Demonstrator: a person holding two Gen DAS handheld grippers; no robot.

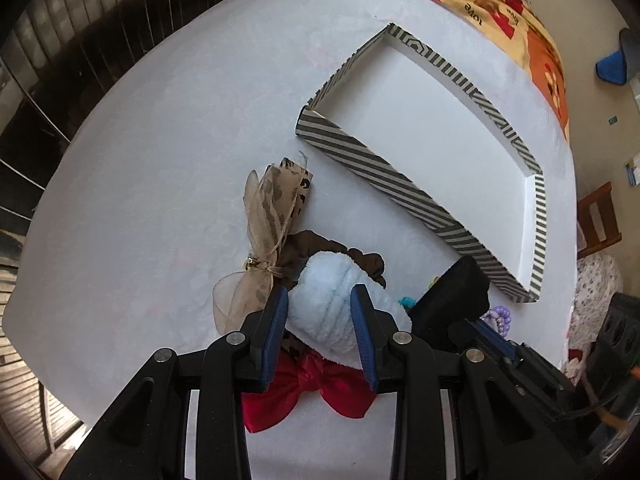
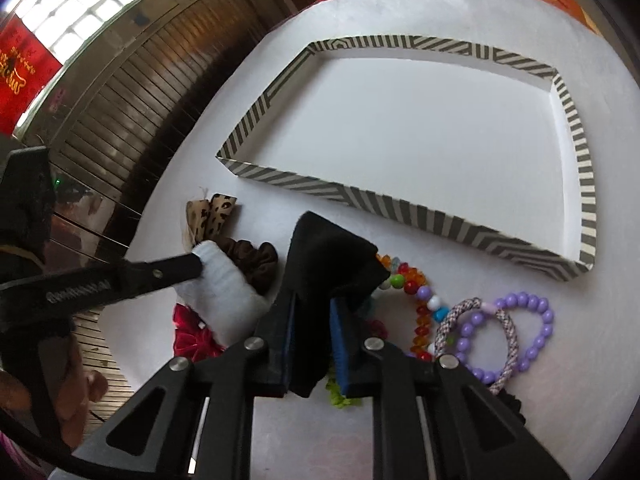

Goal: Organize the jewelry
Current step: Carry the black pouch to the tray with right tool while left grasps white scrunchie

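Note:
My left gripper (image 1: 320, 300) is shut on a fluffy light-blue scrunchie (image 1: 324, 292), which also shows in the right wrist view (image 2: 220, 284). My right gripper (image 2: 314, 304) is shut on a black fabric piece (image 2: 328, 256), seen in the left wrist view (image 1: 456, 292) too. An empty striped tray (image 2: 586, 184) with a white floor lies beyond both; it shows in the left wrist view (image 1: 372, 168). Around the grippers lie a brown scrunchie (image 2: 248, 252), a beige leopard bow (image 1: 272, 208), a red bow (image 1: 312, 388), a purple bead bracelet (image 2: 540, 320), a braided band (image 2: 508, 332) and a multicolour bead string (image 2: 416, 288).
Everything lies on a round white table (image 1: 160, 160). An orange patterned cloth (image 1: 532, 20) covers its far edge. A wooden chair (image 1: 600, 216) stands to the right. Dark slatted shutters (image 2: 132, 92) are behind the table on the left.

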